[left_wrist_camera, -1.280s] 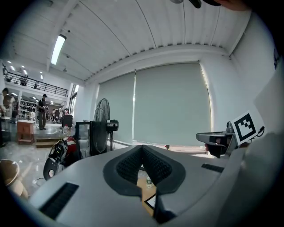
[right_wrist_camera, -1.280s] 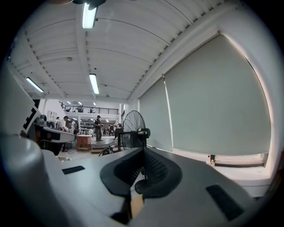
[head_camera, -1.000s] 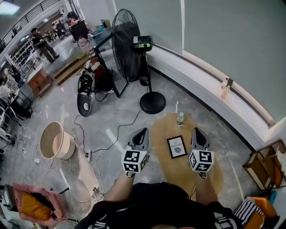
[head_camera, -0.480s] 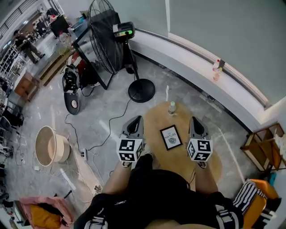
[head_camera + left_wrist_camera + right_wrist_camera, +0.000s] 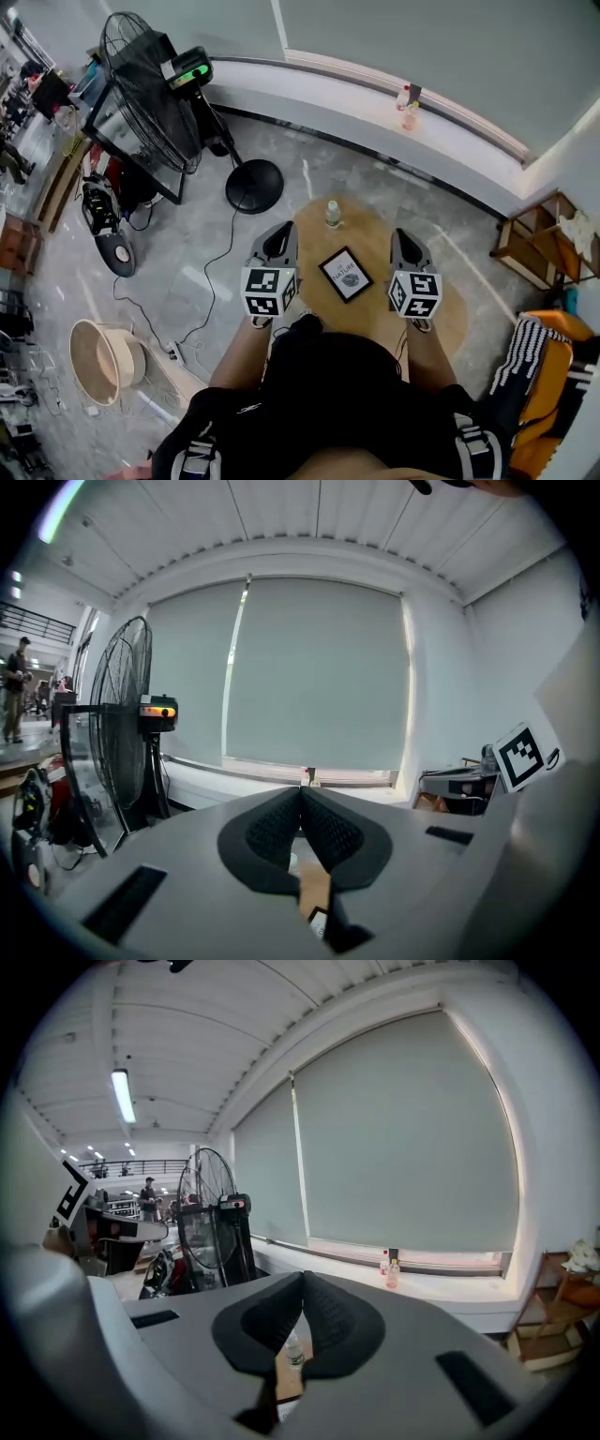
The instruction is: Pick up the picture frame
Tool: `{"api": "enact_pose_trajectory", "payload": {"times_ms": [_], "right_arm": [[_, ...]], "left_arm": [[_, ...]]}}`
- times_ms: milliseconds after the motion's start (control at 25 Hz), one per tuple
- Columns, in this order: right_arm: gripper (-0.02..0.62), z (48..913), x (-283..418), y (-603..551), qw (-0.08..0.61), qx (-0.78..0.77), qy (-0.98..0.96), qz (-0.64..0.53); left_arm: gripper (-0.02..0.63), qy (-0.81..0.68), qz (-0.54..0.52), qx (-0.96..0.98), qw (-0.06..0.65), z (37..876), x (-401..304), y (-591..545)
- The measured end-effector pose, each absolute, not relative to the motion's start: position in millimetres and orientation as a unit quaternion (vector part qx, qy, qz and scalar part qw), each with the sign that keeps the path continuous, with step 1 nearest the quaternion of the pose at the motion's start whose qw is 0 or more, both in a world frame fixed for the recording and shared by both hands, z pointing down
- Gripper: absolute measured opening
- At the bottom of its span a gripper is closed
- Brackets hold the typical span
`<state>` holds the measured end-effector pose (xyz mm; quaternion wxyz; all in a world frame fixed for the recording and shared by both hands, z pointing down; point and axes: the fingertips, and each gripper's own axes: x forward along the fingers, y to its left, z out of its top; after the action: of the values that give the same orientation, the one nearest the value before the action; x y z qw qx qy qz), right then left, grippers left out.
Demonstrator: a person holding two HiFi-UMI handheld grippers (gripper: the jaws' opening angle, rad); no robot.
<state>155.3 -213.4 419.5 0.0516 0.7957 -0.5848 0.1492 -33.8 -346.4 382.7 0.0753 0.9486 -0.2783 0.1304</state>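
Observation:
The picture frame (image 5: 346,274), black-edged with a white print, lies flat in the middle of a round wooden table (image 5: 441,314). A small water bottle (image 5: 332,214) stands behind it. My left gripper (image 5: 278,236) hovers over the table's left rim, left of the frame, with its jaws shut and empty. My right gripper (image 5: 403,240) hovers to the right of the frame, also shut and empty. In the left gripper view the left gripper (image 5: 302,791) has its pads pressed together, with a corner of the frame (image 5: 319,921) below. The right gripper (image 5: 302,1281) shows the bottle (image 5: 293,1349) under its pads.
A large black standing fan (image 5: 150,84) with a round base (image 5: 253,185) stands left of the table. A wooden shelf (image 5: 539,244) and a striped cloth (image 5: 539,361) are at the right. Bottles (image 5: 406,108) sit on the window sill. A basin (image 5: 103,352) and cables lie on the floor.
The person has stepped up to the table. Both shut grippers have come forward and lower, still flanking the frame, which has not moved on the table.

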Motion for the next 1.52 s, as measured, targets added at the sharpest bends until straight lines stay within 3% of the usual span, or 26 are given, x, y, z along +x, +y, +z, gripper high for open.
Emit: {"api": "enact_pose_trajectory", "payload": {"times_ms": [1080,1120,1200,1240,1520], "right_arm": [[0.018,517,170,-164,0.043,0.880,-0.411,0.232],[0.025,520,168,-164,0.037,0.877,-0.416,0.236],[0.157,527,164,-168,0.024,0.869,-0.428,0.246],[0.176,530,163,-169,0.020,0.867,-0.430,0.250],[0.204,569,170,-147,-0.015,0.855,-0.410,0.317]], "left_arm": [[0.023,-0.026,0.214,0.975,0.060,480,80,-353],[0.050,-0.015,0.219,0.974,0.061,484,83,-349],[0.176,0.006,0.230,0.971,0.065,495,88,-344],[0.195,0.011,0.235,0.970,0.067,500,91,-343],[0.212,0.029,0.278,0.958,0.065,539,107,-331]]}}
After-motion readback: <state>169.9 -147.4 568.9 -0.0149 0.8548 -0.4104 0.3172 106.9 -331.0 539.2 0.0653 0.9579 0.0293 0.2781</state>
